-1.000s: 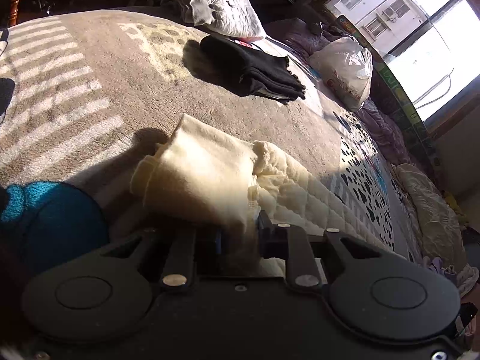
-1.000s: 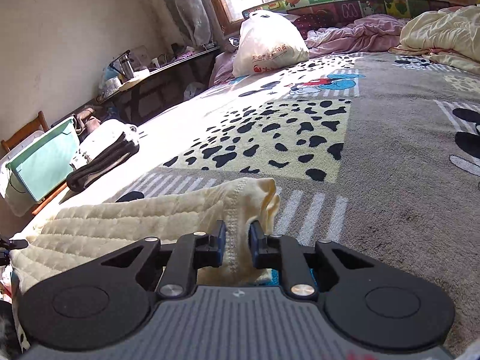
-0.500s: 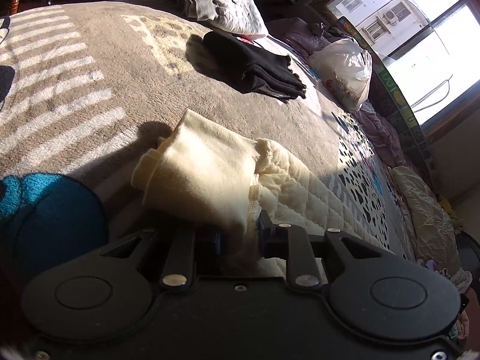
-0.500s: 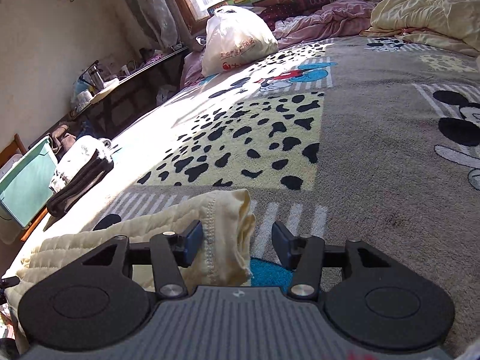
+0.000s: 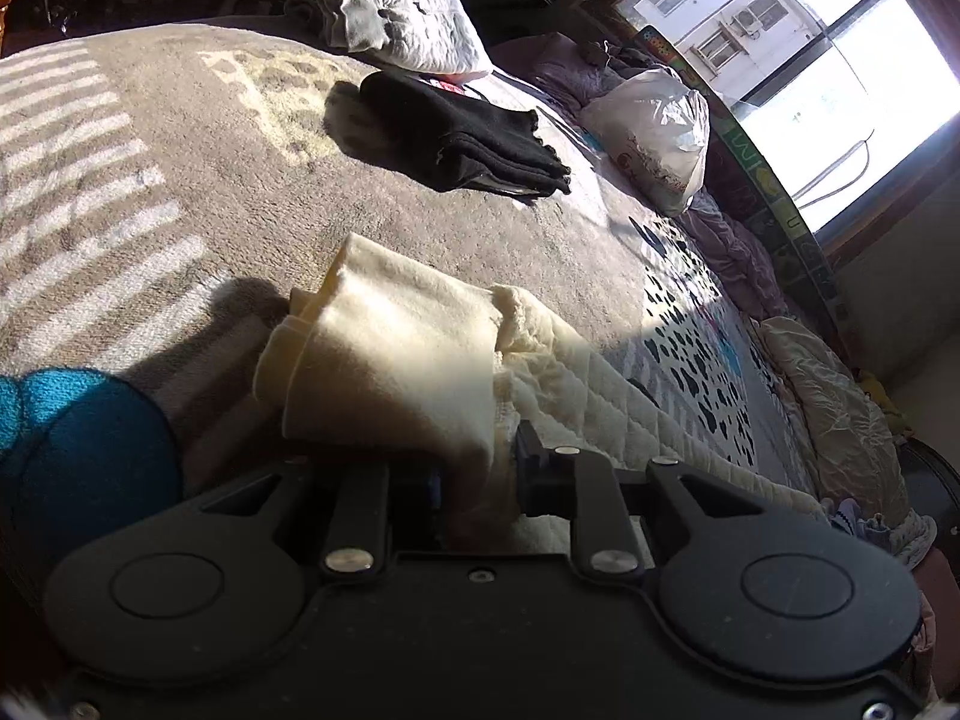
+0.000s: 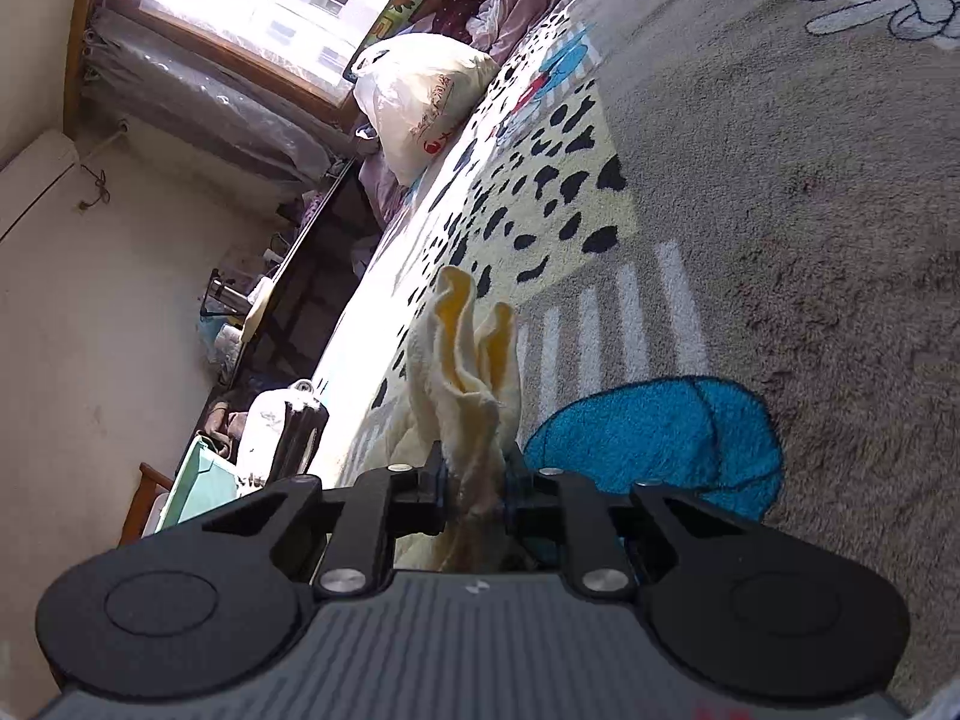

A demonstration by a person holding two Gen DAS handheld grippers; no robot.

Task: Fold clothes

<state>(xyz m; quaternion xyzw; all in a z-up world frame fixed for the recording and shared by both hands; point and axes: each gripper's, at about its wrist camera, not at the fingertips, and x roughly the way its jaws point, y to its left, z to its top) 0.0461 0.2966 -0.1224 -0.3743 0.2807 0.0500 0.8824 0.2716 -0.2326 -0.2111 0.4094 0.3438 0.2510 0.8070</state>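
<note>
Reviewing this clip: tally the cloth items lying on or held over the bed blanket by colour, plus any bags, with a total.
Cream quilted garment, pinched by the left gripper and the closing right gripper: 1
Black folded garment: 1
Grey-and-white folded garment: 1
White plastic bag: 1
Total: 4

Left gripper [image 5: 477, 468] clamped on cream garment [image 5: 408, 354]; black folded clothes [image 5: 468, 138] and white bag [image 5: 654, 132] beyond, on blanket [image 5: 180, 192].
</note>
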